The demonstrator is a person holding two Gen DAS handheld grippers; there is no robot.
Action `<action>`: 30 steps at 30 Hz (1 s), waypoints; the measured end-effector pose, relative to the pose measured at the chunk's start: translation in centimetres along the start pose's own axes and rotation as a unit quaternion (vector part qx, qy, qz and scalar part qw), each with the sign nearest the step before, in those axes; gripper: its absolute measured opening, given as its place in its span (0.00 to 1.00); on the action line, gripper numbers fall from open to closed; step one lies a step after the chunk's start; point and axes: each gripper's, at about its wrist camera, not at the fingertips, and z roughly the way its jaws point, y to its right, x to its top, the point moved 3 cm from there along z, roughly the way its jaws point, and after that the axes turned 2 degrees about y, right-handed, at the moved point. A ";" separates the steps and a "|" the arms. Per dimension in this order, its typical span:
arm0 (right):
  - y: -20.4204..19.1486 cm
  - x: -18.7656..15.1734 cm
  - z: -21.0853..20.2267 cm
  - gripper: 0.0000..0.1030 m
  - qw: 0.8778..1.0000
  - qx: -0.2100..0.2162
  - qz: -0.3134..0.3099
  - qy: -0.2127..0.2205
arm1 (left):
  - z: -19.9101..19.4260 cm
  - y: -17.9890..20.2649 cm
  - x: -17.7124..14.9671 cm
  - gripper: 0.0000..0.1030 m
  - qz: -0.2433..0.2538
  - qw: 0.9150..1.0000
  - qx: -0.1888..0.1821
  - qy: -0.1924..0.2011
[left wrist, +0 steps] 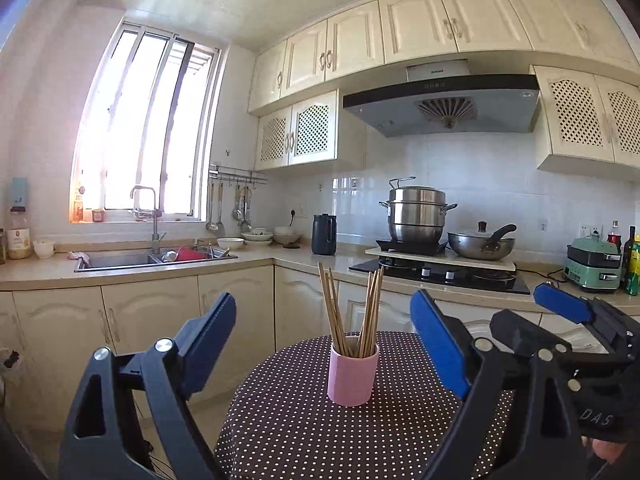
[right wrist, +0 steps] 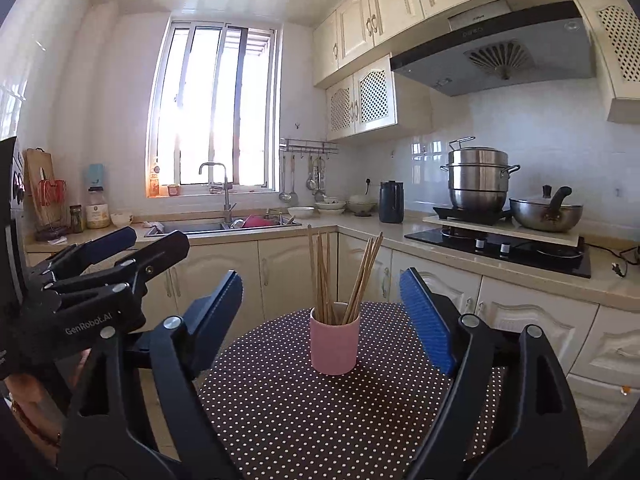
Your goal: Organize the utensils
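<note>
A pink cup stands upright on a round table with a dark white-dotted cloth. Several wooden chopsticks stand in it, fanned into two bunches. My left gripper is open, short of the cup, with nothing between its fingers. The right gripper shows beside it at the right edge. In the right wrist view the same cup with its chopsticks sits ahead on the cloth. My right gripper is open and empty, and the left gripper shows at the left.
Behind the table runs an L-shaped counter with a sink, a dark kettle, and a hob bearing a steel steamer pot and a wok. Ladles hang on a wall rail. A green appliance stands far right.
</note>
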 end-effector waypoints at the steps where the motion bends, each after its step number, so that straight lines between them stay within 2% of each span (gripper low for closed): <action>1: -0.4 0.0 -0.8 0.80 1.000 -0.004 0.000 0.001 | -0.7 0.0 0.0 0.86 0.001 1.000 -0.001 0.001; 7: -2.3 0.3 -4.3 0.82 1.000 -0.006 0.003 0.015 | -5.1 0.2 0.5 0.87 0.016 1.000 0.003 0.021; 14: -3.8 1.3 -7.3 0.83 0.999 -0.013 -0.007 0.034 | -8.2 0.0 0.9 0.87 0.017 0.999 0.005 0.034; 22: -4.9 2.5 -8.7 0.84 0.998 -0.019 -0.023 0.052 | -9.6 -0.2 1.5 0.87 0.008 0.999 -0.002 0.043; 30: -4.6 2.1 -9.1 0.84 0.998 -0.022 -0.022 0.053 | -9.6 0.2 1.3 0.87 0.014 0.999 -0.004 0.045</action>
